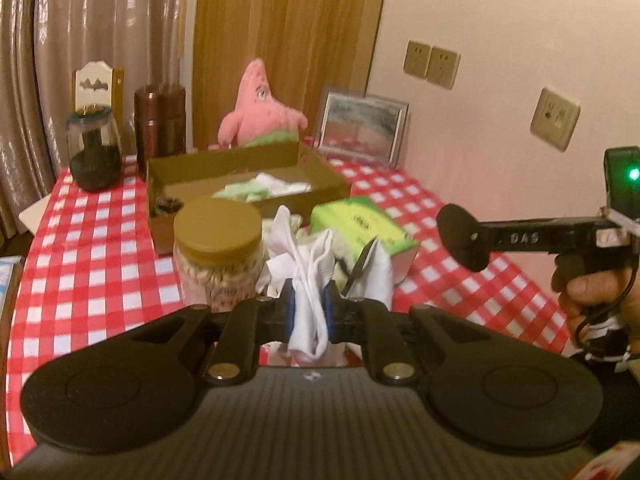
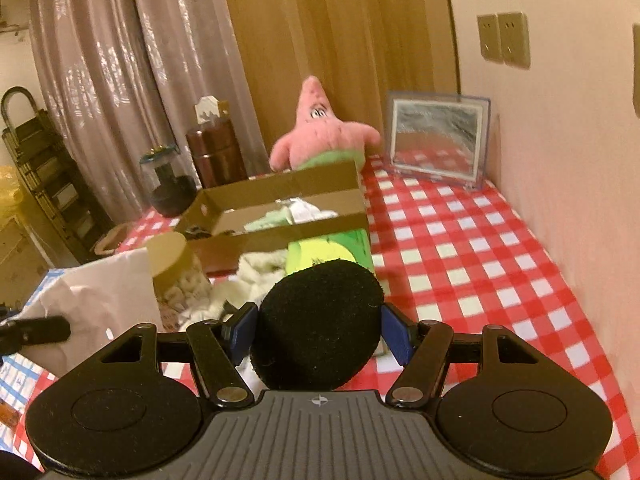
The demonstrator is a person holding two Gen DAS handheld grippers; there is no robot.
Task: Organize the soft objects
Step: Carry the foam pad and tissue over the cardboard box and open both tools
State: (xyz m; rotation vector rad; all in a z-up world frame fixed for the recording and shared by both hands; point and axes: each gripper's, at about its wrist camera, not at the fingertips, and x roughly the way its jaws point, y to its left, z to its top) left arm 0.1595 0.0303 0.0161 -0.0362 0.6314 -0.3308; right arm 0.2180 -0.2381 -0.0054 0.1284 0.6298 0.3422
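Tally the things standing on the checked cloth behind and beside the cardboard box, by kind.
Plush toy: 1, the pink star plush
Jars: 2, dark glass jar, gold-lidded jar
Brown canister: 1
Framed picture: 1
Green carton: 1
Total: 6

This is a home, most likely a living or dining corner. A table under a red-and-white checked tablecloth (image 2: 460, 240) stands against a pale wall with wall sockets (image 1: 430, 63) at about 1 o'clock. Long beige curtains (image 2: 120, 60) hang at 10 o'clock beside a wooden door (image 1: 288, 40). A pink plush toy (image 1: 260, 108), a framed picture (image 2: 438, 140) and food jars (image 1: 218, 248) sit at 12 o'clock.
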